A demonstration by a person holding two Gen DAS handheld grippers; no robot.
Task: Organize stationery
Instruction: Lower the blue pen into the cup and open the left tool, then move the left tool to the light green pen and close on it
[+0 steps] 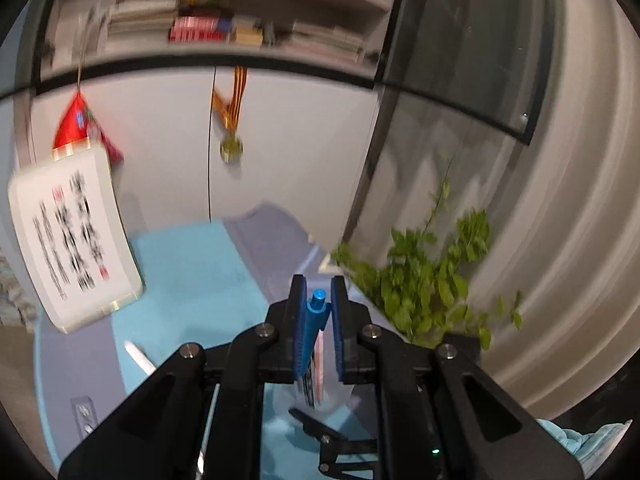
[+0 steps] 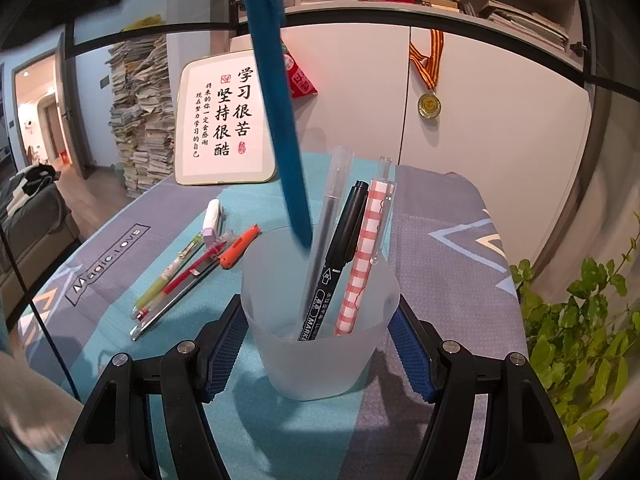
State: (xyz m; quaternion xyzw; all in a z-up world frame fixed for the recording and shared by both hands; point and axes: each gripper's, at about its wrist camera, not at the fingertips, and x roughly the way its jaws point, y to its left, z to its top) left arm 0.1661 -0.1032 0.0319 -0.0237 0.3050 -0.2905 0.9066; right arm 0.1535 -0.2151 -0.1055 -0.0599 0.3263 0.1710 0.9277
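Left gripper (image 1: 316,312) is clamped tight on a blue pen (image 1: 314,316), held near its top end, tip hanging into the mouth of the frosted cup (image 2: 320,340); right gripper (image 2: 318,344) has its pads pressed on both sides of that cup, steadying it on the tablecloth (image 2: 440,248); cup already holds a clear pen (image 2: 326,232), black marker (image 2: 340,256) & checked pen (image 2: 366,256); more pens (image 2: 184,276) lie loose left of it. Pen looks light, stiff, smooth plastic, prob. slippery, so a grip on the barrel w/ flat pads suits; cup looks thin & tippy, best held low. Hard to tell: pen's tip vs cup bottom; left view is blurred, cup mostly hidden behind the jaws.
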